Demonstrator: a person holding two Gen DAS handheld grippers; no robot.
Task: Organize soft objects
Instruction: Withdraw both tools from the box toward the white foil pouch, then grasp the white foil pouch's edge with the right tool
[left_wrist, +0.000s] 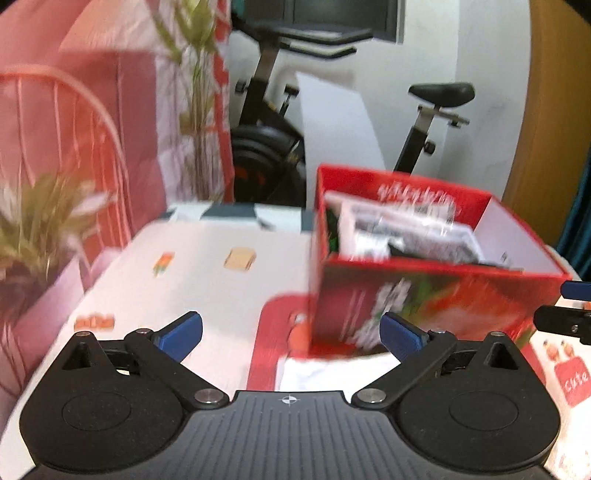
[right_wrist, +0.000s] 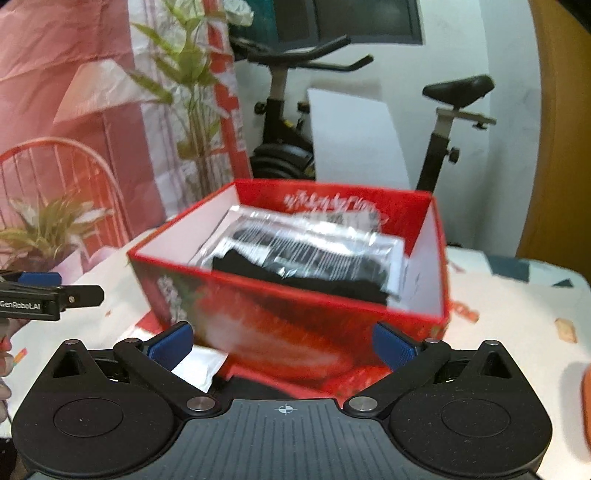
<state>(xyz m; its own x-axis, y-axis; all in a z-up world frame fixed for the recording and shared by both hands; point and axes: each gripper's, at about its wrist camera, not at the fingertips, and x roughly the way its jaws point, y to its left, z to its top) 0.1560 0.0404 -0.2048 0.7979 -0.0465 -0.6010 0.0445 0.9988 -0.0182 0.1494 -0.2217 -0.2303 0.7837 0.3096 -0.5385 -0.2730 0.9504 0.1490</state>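
Both grippers hover low over the desk (left_wrist: 207, 258), pointed level at the red box (right_wrist: 288, 325) from either side. The left gripper (left_wrist: 291, 332) has its jaws spread wide with nothing between them; the box stands ahead and to its right, and white cloth (left_wrist: 332, 373) lies on the desk just under the gap. The right gripper (right_wrist: 282, 345) also has its jaws wide apart and empty, the box's front wall close before them. Inside the box lie soft packets in clear wrap (right_wrist: 314, 247) and a black folded item (right_wrist: 306, 275). Behind the desk stand an exercise bike (right_wrist: 280, 110), a potted plant (left_wrist: 40, 229) and a red wire chair (left_wrist: 59, 122); the frames are motion-blurred.
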